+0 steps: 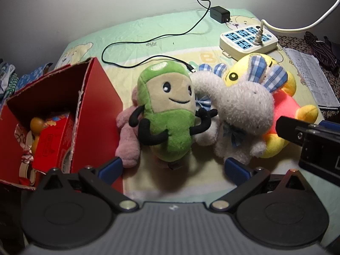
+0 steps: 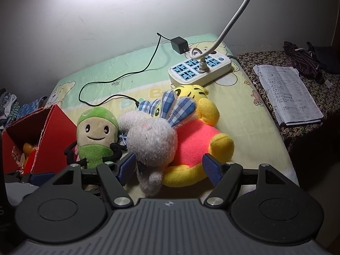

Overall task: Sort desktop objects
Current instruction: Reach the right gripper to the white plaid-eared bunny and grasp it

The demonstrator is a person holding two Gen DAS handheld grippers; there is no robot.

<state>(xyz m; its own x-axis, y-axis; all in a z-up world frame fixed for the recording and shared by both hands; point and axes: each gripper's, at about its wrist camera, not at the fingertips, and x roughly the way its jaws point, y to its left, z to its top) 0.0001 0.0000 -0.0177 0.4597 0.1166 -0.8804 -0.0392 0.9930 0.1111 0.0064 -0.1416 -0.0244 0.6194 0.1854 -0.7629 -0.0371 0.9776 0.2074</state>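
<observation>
Ahead of the left wrist camera, the left gripper (image 1: pixel 173 169) stands wide open, its blue fingers (image 1: pixel 111 166) on either side of the lower end of a green plush toy (image 1: pixel 167 114) that lies on the cartoon-print cloth covering the desk (image 1: pixel 161 29). A pink plush (image 1: pixel 127 140) peeks out beneath it on the left, touching a red cardboard box (image 1: pixel 93 97) that holds a smaller red carton (image 1: pixel 53 140). A grey plush rabbit (image 1: pixel 244 110) leans on the green toy's right side, lying over a yellow bear plush (image 1: pixel 284 106); behind them lie a black charger (image 1: pixel 220 13) with its cable and a white power strip (image 1: pixel 248 40). From the right wrist camera, the right gripper (image 2: pixel 169 169) is likewise spread open, straddling the rabbit's (image 2: pixel 153 140) lower body and the bear's (image 2: pixel 197 142) leg without clamping either. A paper booklet (image 2: pixel 286 97) rests on the patterned surface to the right.
</observation>
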